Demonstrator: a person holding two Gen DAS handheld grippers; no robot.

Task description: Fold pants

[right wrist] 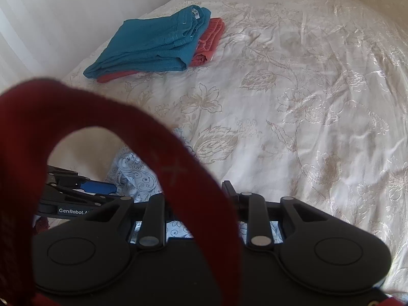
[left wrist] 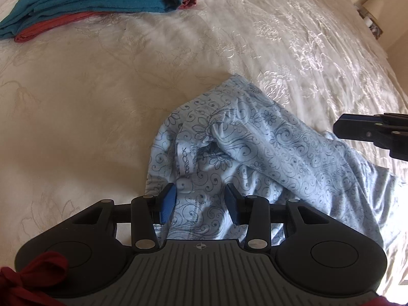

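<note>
The pants (left wrist: 244,148) are light blue with a dark floral print and lie crumpled on the bedspread (left wrist: 76,102), waistband end toward me. My left gripper (left wrist: 200,204) points down over the waistband. It is open: its blue pads (left wrist: 168,202) stand apart over flat cloth and do not pinch it. In the right wrist view the left gripper (right wrist: 99,187) shows side-on over the pants (right wrist: 135,176). My right gripper (left wrist: 341,127) hovers at the right above the trouser leg, carrying nothing. A dark red cloth loop (right wrist: 107,107) hides most of the right gripper (right wrist: 199,193) in its own view; one finger (right wrist: 228,188) shows, set apart.
A folded teal garment (right wrist: 153,46) lies on a folded coral one (right wrist: 211,40) at the far left of the bed, near a white wall (right wrist: 51,12). The cream embroidered bedspread (right wrist: 306,102) spreads wide to the right. Furniture (left wrist: 369,12) stands beyond the far corner.
</note>
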